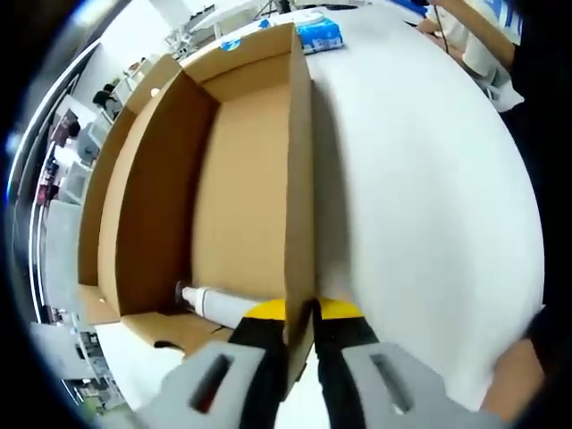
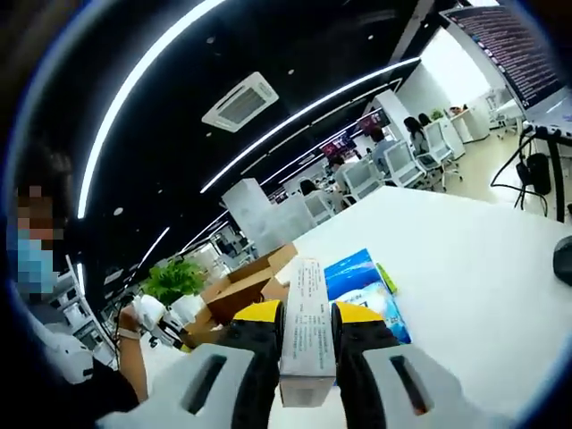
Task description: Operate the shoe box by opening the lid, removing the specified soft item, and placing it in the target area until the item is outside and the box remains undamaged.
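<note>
The open cardboard shoe box [image 1: 241,179] lies on the white table [image 1: 420,179] in the left gripper view. My left gripper [image 1: 300,315] is shut on the box's right-hand wall, one jaw inside and one outside. A white tube-shaped item [image 1: 213,304] lies on the box floor beside the inner jaw. In the right gripper view my right gripper [image 2: 307,315] is shut on a white printed carton [image 2: 306,331], held up above the table. The shoe box [image 2: 239,291] sits farther back on the left there.
A blue packet [image 2: 365,284] lies on the table past the carton; the blue packet [image 1: 319,34] also sits beyond the box's far end. A black object [image 2: 563,259] sits at the right edge. A person's arm [image 2: 134,357] is on the left, a hand [image 1: 517,386] near the table's edge.
</note>
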